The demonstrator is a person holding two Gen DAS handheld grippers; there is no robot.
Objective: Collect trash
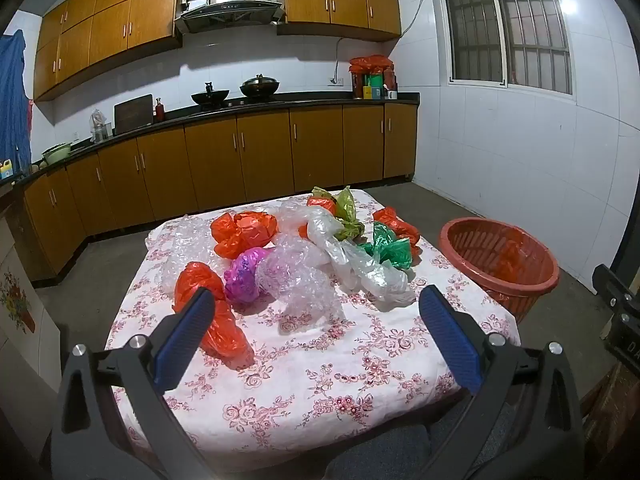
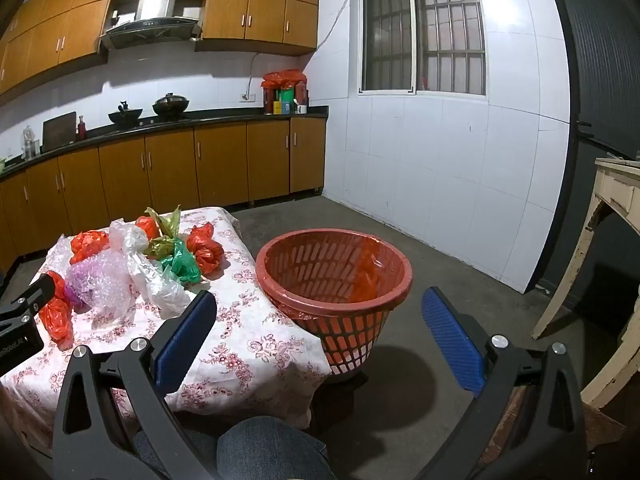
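Crumpled plastic bags lie on a low table with a floral cloth (image 1: 320, 380): orange bags (image 1: 244, 232), a purple one (image 1: 244, 274), clear bubble wrap (image 1: 296, 276), a white bag (image 1: 360, 264), a green one (image 1: 390, 248) and an olive one (image 1: 348, 210). A red slatted basket (image 2: 334, 276) with an orange liner stands on the floor to the table's right. My left gripper (image 1: 316, 308) is open and empty above the table's near part, just short of the pile. My right gripper (image 2: 320, 312) is open and empty, in front of the basket.
Kitchen counter with woks (image 1: 236, 94) and brown cabinets runs along the far wall. A white tiled wall with a barred window (image 2: 424, 32) is on the right. An old cream table (image 2: 612, 208) stands at far right. The person's knee (image 2: 264, 448) is below.
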